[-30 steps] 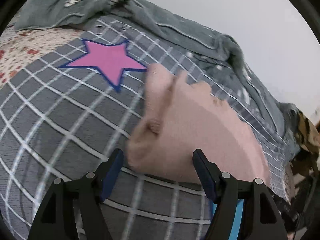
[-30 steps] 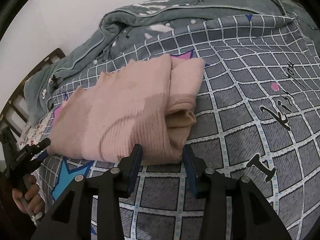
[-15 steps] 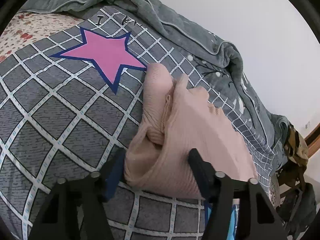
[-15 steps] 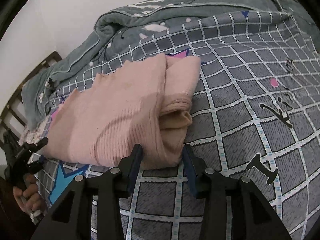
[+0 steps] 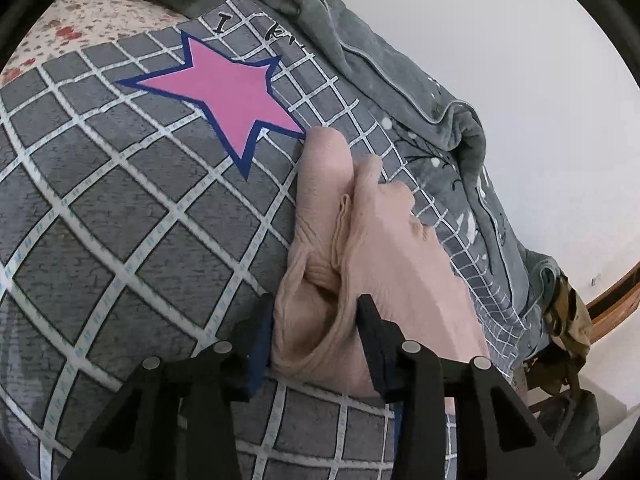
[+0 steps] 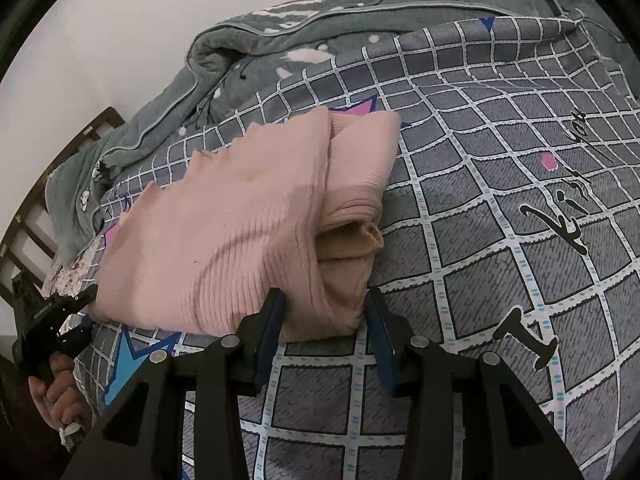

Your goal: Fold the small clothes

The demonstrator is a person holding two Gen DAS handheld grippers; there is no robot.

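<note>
Folded pink ribbed knit sweater (image 6: 240,232) on grid-print bedsheet (image 6: 500,240); left gripper (image 5: 314,328) jaws just closing onto its corner, right gripper (image 6: 324,320) jaws clamp another.

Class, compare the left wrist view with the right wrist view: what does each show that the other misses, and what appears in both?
Only the left wrist view shows the whole pink star, the left claw close up, just closing on the pink garment, and a floral sheet.

Only the right wrist view shows the right claw pinching the garment's other end, a blue star, and a hand holding the other claw.

Both show the pink garment, the checked grey cover and the grey-green quilt.
</note>
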